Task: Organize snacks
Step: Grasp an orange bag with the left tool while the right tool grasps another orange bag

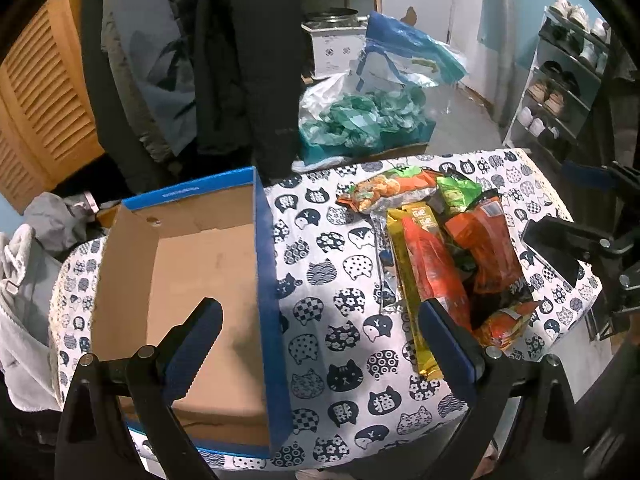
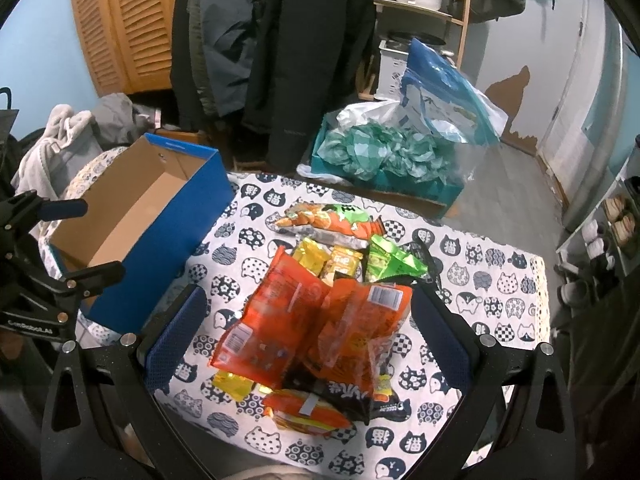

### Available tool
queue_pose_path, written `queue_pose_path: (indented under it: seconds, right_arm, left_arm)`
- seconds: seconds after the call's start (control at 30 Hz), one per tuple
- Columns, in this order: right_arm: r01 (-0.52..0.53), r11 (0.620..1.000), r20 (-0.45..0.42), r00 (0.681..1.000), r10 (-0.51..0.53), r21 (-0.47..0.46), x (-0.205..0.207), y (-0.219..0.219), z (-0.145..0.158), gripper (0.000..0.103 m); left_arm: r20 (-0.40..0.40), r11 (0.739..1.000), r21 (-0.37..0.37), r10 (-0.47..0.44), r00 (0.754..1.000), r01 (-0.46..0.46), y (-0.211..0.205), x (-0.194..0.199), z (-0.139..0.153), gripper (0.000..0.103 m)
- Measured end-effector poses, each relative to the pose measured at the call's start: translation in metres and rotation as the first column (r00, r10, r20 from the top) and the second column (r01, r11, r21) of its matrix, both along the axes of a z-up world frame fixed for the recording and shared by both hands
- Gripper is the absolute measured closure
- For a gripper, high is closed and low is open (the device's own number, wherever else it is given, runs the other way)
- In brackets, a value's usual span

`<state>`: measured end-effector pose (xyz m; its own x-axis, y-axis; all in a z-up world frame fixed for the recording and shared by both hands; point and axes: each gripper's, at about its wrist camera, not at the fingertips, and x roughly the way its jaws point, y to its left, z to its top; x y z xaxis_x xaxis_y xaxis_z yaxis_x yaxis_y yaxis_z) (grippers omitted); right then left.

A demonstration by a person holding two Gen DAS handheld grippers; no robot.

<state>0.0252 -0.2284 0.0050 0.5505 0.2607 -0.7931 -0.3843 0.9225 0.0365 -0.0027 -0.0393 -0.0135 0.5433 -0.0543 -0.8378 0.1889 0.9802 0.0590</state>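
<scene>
Snack pile [image 2: 320,320] heaped on cat-print cloth [image 2: 492,300], right of empty box [image 2: 132,216]. Top orange packs run near-to-far. Right gripper [image 2: 308,340] directly over pile, fingers spread wide either side, holding nothing: nearer arm. Left gripper [image 1: 320,344] wide open, empty, straddling box's right wall; pile lies to its right.

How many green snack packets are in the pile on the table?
1. The green packet lies at the pile's far right side, behind the orange bags. Others may be hidden underneath.
</scene>
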Motion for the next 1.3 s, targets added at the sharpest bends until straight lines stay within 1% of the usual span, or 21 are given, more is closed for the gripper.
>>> queue_pose_path:
  seconds: [0.27,0.47,0.67,0.73,0.93,1.17,1.23,1.3]
  right_arm:
    - [0.023,0.999,-0.049,0.999,-0.024,-0.026,0.008,-0.008,-0.017,0.003]
    - [0.043,0.997,-0.108,0.993,-0.05,-0.07,0.018,-0.014,-0.044,0.003]
    - [0.065,0.995,-0.182,0.98,-0.078,-0.08,0.028,-0.019,-0.071,0.003]
    - [0.065,0.993,-0.207,0.975,-0.084,-0.097,0.031,-0.02,-0.082,0.003]
    - [0.064,0.99,-0.237,0.967,-0.092,-0.123,0.039,-0.02,-0.102,0.003]
    - [0.061,0.989,-0.282,0.954,-0.097,-0.135,0.047,-0.022,-0.124,0.003]
    - [0.051,0.99,-0.298,0.95,-0.089,-0.134,0.047,-0.022,-0.131,0.007]
    - [0.041,0.992,-0.319,0.945,-0.077,-0.117,0.047,-0.022,-0.136,0.018]
  left_arm:
    - [-0.045,0.999,0.012,-0.036,0.998,0.036,-0.011,0.014,-0.018,0.003]
    - [-0.087,0.997,0.014,-0.07,0.994,0.071,-0.022,0.02,-0.034,0.003]
    - [-0.14,0.991,0.074,-0.102,0.985,0.114,-0.034,0.028,-0.063,0.003]
    - [-0.157,0.989,0.081,-0.109,0.982,0.123,-0.037,0.032,-0.071,0.003]
    - [-0.188,0.986,0.091,-0.119,0.975,0.138,-0.044,0.039,-0.082,0.003]
    - [-0.209,0.988,0.074,-0.121,0.971,0.139,-0.049,0.044,-0.086,0.003]
    - [-0.215,0.989,0.063,-0.12,0.969,0.136,-0.051,0.047,-0.086,0.003]
    - [-0.218,0.99,0.051,-0.119,0.969,0.133,-0.053,0.05,-0.085,0.003]
